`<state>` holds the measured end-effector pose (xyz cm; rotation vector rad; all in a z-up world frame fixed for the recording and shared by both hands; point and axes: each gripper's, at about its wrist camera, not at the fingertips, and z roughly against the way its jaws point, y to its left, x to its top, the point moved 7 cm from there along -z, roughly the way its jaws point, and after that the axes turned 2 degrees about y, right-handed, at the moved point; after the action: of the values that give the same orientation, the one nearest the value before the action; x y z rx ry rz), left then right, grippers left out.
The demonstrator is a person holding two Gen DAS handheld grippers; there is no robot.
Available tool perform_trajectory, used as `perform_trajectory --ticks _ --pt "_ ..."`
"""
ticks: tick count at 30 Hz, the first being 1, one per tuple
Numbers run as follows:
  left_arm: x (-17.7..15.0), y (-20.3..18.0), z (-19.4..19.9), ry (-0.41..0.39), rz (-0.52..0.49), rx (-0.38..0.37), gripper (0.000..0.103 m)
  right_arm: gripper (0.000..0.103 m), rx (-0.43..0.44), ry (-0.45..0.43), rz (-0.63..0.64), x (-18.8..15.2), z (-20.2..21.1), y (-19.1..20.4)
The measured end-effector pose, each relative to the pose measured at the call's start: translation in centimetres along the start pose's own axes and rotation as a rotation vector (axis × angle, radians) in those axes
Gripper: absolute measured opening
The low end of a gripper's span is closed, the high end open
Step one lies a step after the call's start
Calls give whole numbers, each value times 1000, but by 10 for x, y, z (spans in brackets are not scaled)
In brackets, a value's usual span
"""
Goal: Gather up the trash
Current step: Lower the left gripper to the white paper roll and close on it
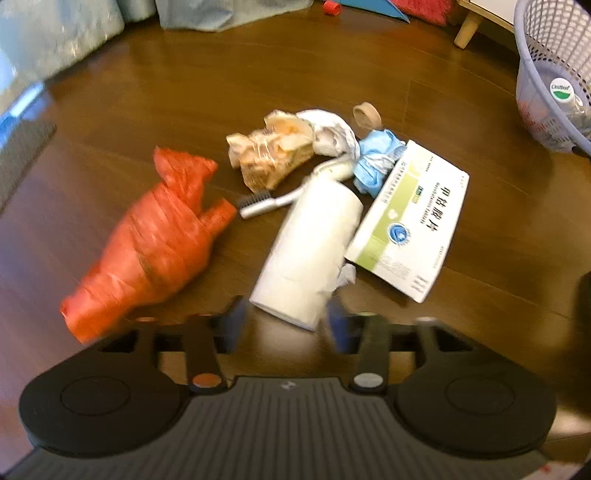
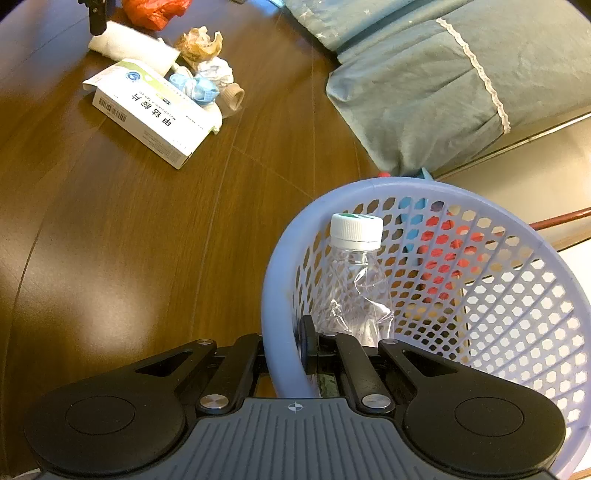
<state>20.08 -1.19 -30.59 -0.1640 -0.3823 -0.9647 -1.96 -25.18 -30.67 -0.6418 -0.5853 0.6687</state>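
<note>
Trash lies in a pile on the brown wooden floor. In it are a white paper roll, a red plastic bag, a crumpled tan wrapper, a toothbrush, a white tissue, a blue wad and a white-and-green medicine box. My left gripper is open, and its blue fingertips straddle the near end of the roll. My right gripper is shut on the rim of the lilac mesh basket. A clear plastic bottle stands inside the basket.
A beige tape ring lies behind the pile. Teal bedding borders the floor beyond the basket. A wooden furniture leg and a small red cap are at the far side. The basket sits right of the pile.
</note>
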Motion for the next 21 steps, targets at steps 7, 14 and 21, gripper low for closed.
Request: perform_trajectory --ticks 7,14,21 --pt "15 -6 -19 21 -134 -7 61 1 7 0 -5 1 0 2" --pt "8 -23 -37 64 -336 24 56 1 7 1 -4 2 0 2" --pt "5 -23 -32 76 -298 9 44 1 6 0 -8 0 -1 2"
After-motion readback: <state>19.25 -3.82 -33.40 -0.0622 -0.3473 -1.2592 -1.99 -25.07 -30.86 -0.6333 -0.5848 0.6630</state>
